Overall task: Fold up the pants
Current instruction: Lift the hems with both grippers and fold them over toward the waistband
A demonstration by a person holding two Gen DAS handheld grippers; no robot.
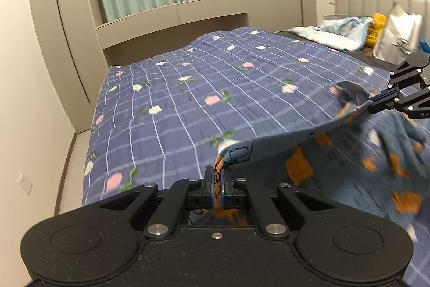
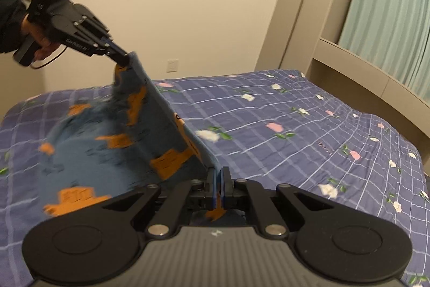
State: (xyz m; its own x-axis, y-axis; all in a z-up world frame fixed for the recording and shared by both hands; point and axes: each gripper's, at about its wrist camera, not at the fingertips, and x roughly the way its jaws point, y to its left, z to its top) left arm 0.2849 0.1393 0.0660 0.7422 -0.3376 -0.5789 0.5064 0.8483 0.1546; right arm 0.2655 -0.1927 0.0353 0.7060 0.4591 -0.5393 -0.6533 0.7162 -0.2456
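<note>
The blue pants (image 1: 349,158) with orange patches hang stretched above the bedspread (image 1: 188,98), blurred below their taut top edge. The left gripper (image 1: 219,176) is clamped on 1 end of that edge, the right gripper (image 2: 219,179) on the other. Both ends are raised clear of the bedspread

pants (image 2: 113,152) | blue, orange patches | edge stretched taut, rest draping bedward

we see our left gripper (image 1: 219,175) clamped on the blue pants (image 1: 336,152), the right gripper (image 1: 372,105) pinching their far edge above the floral bedspread (image 1: 188,104).
</note>
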